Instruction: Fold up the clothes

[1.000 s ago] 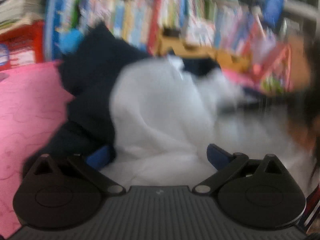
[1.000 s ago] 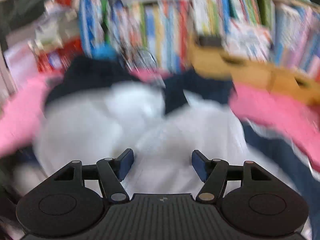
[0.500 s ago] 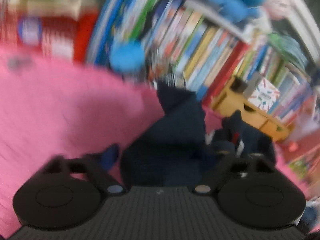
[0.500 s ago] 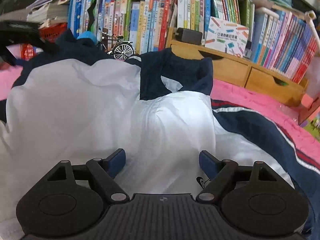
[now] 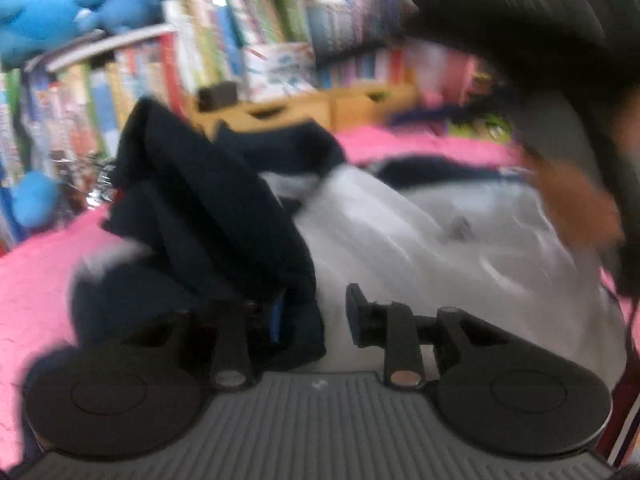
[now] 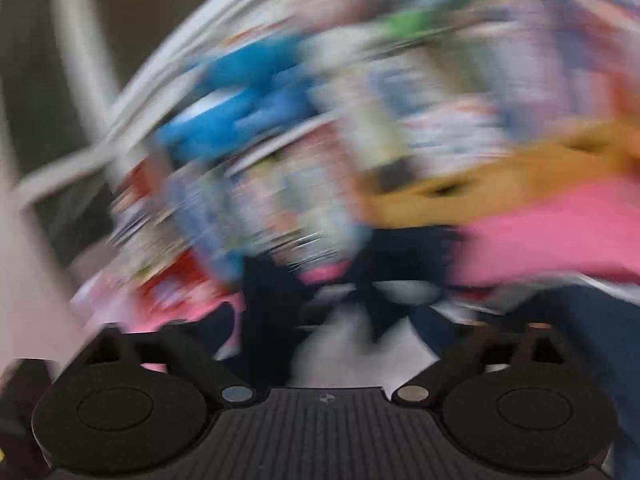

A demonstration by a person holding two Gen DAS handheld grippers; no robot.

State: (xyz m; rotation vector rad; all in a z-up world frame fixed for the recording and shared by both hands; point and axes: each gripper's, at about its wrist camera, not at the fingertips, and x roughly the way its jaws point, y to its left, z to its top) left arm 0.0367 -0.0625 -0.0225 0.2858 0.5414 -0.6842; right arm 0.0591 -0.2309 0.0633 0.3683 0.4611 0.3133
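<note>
so the left gripper [image 5: 314, 312] just swung back over the jacket, now closing around its navy sleeve [image 5: 224, 216] at 10 o'clock, while the right gripper [image 6: 320, 344] spreads wide, empty — next fold's starting i think.

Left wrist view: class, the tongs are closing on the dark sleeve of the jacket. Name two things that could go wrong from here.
1. The left tongs are closing, but the dark sleeve lies against one finger only, with a gap to the other, so they may catch just an edge and the sleeve could slip out.
2. The right tongs are opening with nothing between them, so the white jacket body is unheld and may drag across the pink cover.
</note>
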